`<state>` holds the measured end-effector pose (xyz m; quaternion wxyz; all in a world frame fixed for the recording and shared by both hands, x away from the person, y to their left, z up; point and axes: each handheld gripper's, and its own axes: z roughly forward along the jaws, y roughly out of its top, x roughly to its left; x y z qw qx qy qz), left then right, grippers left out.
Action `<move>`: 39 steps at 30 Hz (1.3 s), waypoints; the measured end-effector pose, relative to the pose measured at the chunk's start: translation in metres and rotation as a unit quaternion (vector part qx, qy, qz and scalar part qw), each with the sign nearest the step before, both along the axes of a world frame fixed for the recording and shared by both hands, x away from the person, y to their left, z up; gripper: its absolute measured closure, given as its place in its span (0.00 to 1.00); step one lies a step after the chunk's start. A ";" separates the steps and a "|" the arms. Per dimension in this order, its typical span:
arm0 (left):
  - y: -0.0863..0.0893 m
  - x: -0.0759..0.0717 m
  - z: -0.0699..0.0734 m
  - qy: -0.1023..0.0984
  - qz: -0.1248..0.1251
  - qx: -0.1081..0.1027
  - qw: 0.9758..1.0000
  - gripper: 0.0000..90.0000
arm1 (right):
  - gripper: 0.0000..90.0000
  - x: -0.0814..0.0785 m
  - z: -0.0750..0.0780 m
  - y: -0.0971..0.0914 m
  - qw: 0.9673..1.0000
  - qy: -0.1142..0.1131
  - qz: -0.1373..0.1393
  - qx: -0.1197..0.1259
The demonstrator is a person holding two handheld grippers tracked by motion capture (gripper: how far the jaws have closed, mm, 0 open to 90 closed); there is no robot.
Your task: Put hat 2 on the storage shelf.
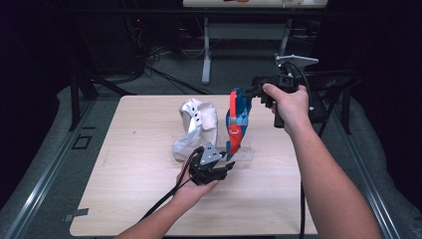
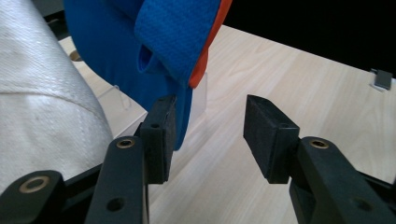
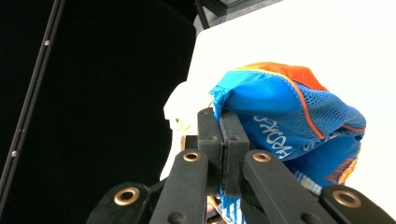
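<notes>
A blue-and-orange mesh cap (image 1: 238, 119) with white lettering hangs crumpled and upright above the wooden table's (image 1: 124, 199) centre, pinched at its top edge, its orange strap dangling toward 6 o'clock, with a white cap (image 1: 196, 127) lying just beside it at 9 o'clock.

A pale wood-grain counter (image 1: 129, 199) with rounded corners stood on grey carpeted floor (image 1: 45, 169). Beyond it stood a second table on a grey metal leg (image 1: 206, 55), with dark cables (image 1: 164, 74) trailing across the floor beneath. The room around lay very dark (nearly black at both sides); light fell mainly on the counter.
</notes>
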<state>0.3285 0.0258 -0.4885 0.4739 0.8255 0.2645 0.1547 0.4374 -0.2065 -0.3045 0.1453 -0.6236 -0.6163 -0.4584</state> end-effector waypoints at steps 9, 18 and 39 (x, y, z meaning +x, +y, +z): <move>-0.002 0.005 0.000 -0.007 0.019 0.012 1.000 0.96 | 1.00 0.004 -0.007 -0.003 1.000 -0.001 -0.012 -0.006; -0.004 0.011 -0.002 -0.001 0.034 0.009 0.999 0.97 | 0.99 0.007 -0.025 -0.006 1.000 0.011 -0.022 -0.010; 0.007 -0.012 0.008 -0.005 0.004 0.003 1.000 0.74 | 0.98 -0.002 -0.052 -0.026 0.996 0.023 -0.054 -0.071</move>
